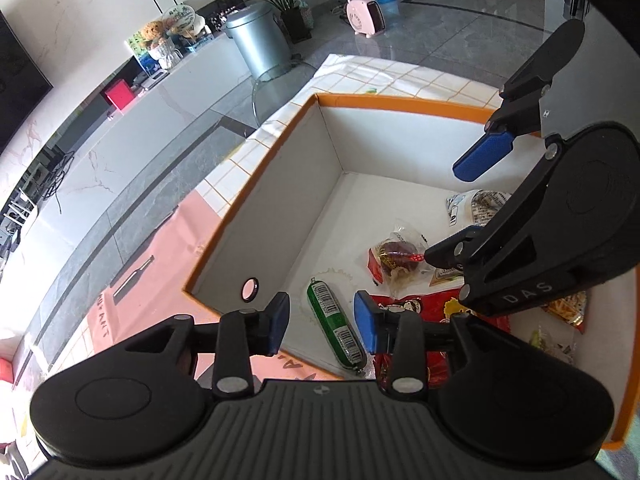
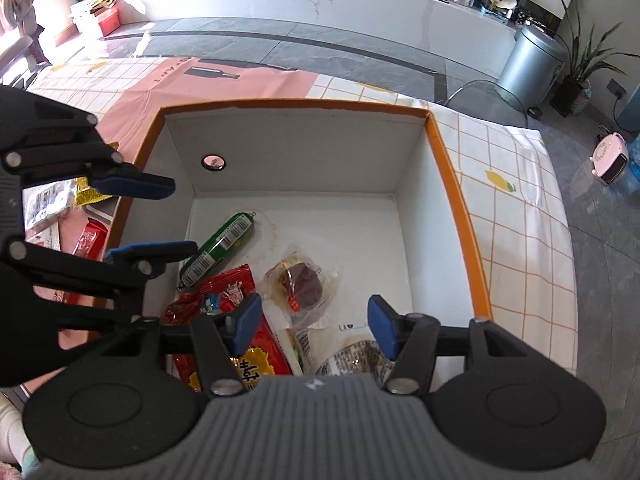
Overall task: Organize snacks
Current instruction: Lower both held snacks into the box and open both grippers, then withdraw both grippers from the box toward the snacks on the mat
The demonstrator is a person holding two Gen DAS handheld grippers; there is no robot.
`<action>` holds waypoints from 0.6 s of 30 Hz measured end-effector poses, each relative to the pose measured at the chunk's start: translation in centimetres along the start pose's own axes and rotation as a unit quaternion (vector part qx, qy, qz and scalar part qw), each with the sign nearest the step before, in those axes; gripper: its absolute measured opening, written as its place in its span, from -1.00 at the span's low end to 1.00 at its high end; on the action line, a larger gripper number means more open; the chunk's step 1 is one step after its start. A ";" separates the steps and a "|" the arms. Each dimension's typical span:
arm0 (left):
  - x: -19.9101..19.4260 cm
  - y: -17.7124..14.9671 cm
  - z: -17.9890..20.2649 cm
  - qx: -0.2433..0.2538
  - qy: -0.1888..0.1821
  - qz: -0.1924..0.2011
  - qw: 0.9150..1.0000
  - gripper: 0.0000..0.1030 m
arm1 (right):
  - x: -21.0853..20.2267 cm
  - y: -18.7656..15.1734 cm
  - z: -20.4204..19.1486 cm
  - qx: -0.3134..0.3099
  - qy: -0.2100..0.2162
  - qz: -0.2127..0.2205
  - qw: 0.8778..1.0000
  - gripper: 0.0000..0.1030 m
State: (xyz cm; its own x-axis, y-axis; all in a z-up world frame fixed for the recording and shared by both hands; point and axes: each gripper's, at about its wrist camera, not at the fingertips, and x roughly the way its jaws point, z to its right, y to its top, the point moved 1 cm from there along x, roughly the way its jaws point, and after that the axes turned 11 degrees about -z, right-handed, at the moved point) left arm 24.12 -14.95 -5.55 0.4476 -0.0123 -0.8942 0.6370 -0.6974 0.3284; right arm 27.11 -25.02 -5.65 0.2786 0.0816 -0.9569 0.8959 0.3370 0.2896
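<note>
Orange-rimmed and white inside, the cardboard box is the biggest thing on the tabletop, which wears a checked cloth with lemons and a pink printed panel; beyond lie a grey tiled floor, a long white marble counter, a steel bin and a potted plant. Inside the box the snacks lie loose on the bottom: a red foil packet nearest, a pale printed pouch beside it, a clear-wrapped dark cake in the middle, and a green sausage stick by the wall. More packets wait outside the box on the left. All look light; the foil and film will likely be slick and crinkly, so a pinch on a sealed edge seems safest, while the sausage is firm and round and best taken across its middle. The cake may crush if squeezed hard. Both tools hang over the box with nothing between their blue pads: the left tool stands parted above the sausage, and the right tool is spread wider over the cake and pouch.
</note>
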 end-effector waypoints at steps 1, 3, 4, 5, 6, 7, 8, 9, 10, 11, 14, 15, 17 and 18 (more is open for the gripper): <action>-0.5 -0.1 0.0 -0.003 0.002 0.002 1.000 -0.11 | -0.3 -0.1 0.0 0.004 -0.003 -0.001 1.000 0.20; -1.4 -0.5 0.0 -0.011 0.005 0.005 1.000 -0.10 | -1.2 -0.4 -0.1 0.012 -0.007 -0.004 1.000 0.23; -1.9 -0.7 0.0 -0.015 0.005 0.007 1.000 -0.10 | -1.6 -0.5 -0.4 0.015 -0.009 -0.004 1.000 0.23; -2.4 -0.9 -0.1 -0.019 0.005 0.009 1.000 -0.10 | -2.1 -0.6 -0.6 0.017 -0.009 -0.001 1.000 0.27; -2.9 -1.1 -0.2 -0.024 0.007 0.011 1.000 -0.10 | -2.6 -0.8 -0.9 0.019 -0.010 0.001 1.000 0.30; -3.4 -1.4 -0.3 -0.029 0.008 0.014 0.999 -0.10 | -3.2 -1.0 -1.1 0.021 -0.010 0.004 1.000 0.33; -4.0 -1.6 -0.4 -0.036 0.010 0.018 0.999 -0.10 | -3.6 -1.2 -1.3 0.025 -0.009 0.007 1.000 0.33; -4.6 -2.0 -0.5 -0.043 0.011 0.022 0.999 -0.09 | -4.2 -1.5 -1.5 0.031 -0.008 0.010 0.999 0.33; -5.0 -2.3 -0.6 -0.050 0.012 0.025 0.998 -0.07 | -4.7 -1.8 -1.7 0.038 -0.004 0.014 0.999 0.33; -5.7 -2.8 -0.7 -0.059 0.012 0.031 0.998 -0.04 | -5.2 -2.2 -1.9 0.046 0.001 0.019 0.999 0.33; -7.2 -4.4 -1.2 -0.087 0.014 0.044 0.995 0.02 | -6.3 -3.5 -2.6 0.079 0.015 0.038 0.996 0.34; -7.7 -5.2 -1.3 -0.097 0.016 0.048 0.994 0.02 | -6.5 -3.9 -2.9 0.089 0.016 0.047 0.995 0.34; -8.6 -6.5 -1.5 -0.117 0.022 0.056 0.991 0.03 | -7.0 -5.0 -3.8 0.105 0.022 0.064 0.992 0.34; -9.1 -7.3 -1.5 -0.128 0.026 0.060 0.990 0.04 | -7.2 -5.6 -4.2 0.113 0.026 0.073 0.991 0.34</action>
State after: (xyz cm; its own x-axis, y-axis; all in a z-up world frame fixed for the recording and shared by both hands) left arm 16.35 -8.66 0.62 0.5579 -0.0423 -0.8288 0.7123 -0.4880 0.5044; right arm 18.63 -23.53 -0.44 0.3981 0.1641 -0.9026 0.9036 0.0996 0.4166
